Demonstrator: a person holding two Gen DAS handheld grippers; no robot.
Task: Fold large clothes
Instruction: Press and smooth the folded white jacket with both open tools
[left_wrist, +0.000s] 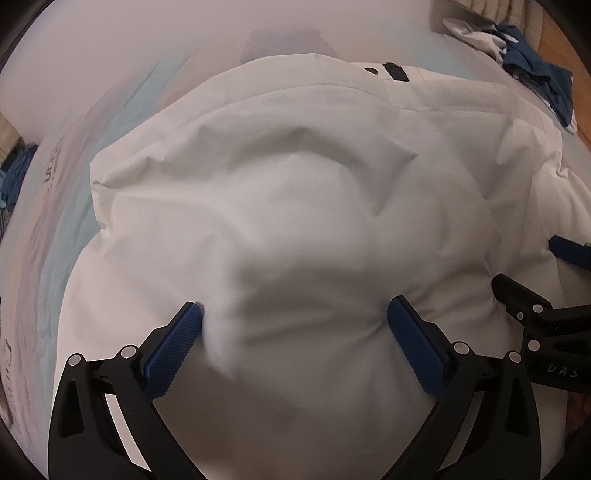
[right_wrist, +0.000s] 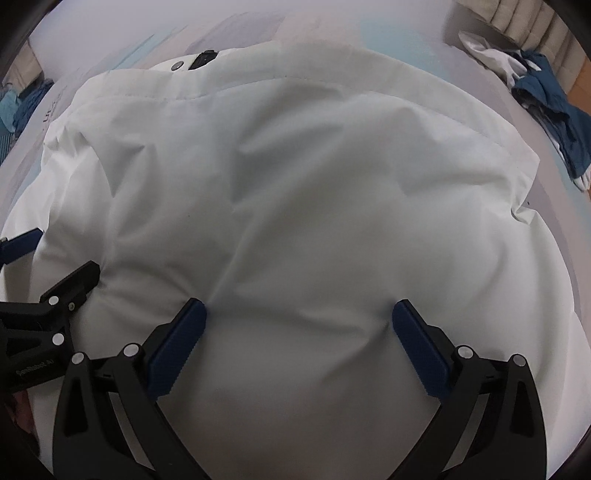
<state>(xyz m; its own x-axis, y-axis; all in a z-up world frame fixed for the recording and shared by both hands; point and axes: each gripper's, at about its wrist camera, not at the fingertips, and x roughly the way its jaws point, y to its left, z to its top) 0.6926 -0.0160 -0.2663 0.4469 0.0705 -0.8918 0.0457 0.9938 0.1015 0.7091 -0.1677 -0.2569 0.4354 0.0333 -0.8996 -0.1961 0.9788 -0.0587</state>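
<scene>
Puffy jacket fold, somewhere mid-way by the look of it

Progress first: the big white puffy padded jacket (left_wrist: 295, 206) lies as a fairly compact, rounded bundle on the pale pastel-printed surface (left_wrist: 110, 92), with a stitched seam and a black tab with a snap near its far edge. I'd guess at least one fold is already in, but it's lumpy and creased, so flattening or another fold seems to be left. Can't tell where the sleeves ended up.

Left gripper (left_wrist: 295, 325) and right gripper (right_wrist: 299, 321) sit side by side at the near edge of the jacket. Both pairs of jaws are spread wide, blue pads pressing into the fabric on either side of a bulge, not pinching anything yet.

Off in the far right corner there's a crumpled blue and white pile of clothes (right_wrist: 546, 99), well apart from the jacket.
</scene>
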